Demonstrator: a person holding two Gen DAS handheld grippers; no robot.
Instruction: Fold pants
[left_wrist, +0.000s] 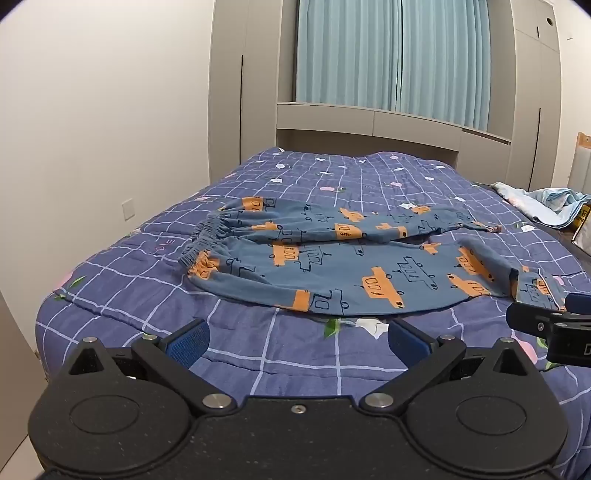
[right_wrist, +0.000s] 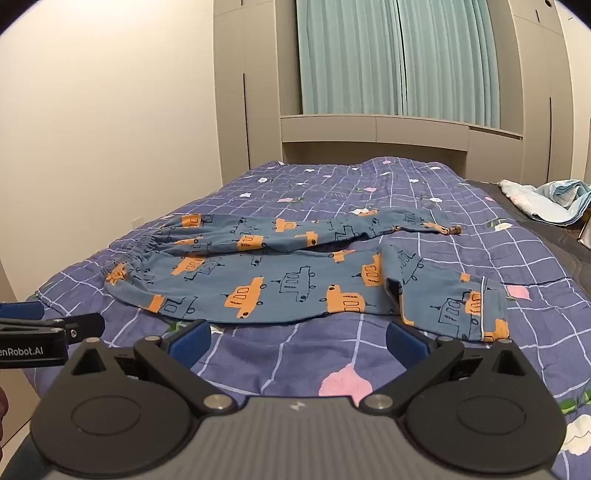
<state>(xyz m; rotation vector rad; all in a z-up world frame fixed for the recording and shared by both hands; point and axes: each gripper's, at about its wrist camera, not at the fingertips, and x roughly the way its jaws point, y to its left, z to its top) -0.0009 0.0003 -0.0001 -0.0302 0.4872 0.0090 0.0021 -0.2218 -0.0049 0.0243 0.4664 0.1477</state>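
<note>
Pants (left_wrist: 332, 258) are seen spread across mid-frame on the quilt (left_wrist: 295, 369), legs apart, waistband at left. No fold is judged made; all folding remains. Left gripper (left_wrist: 297, 341) and right gripper (right_wrist: 298, 341) are held wide apart, empty, near the lower hem.

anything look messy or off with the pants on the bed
Yes. The pants lie spread but not flat: the near leg's cuff end is kinked at an angle, and the far leg splays away. A crumpled light blue cloth sits at the bed's right edge.
</note>
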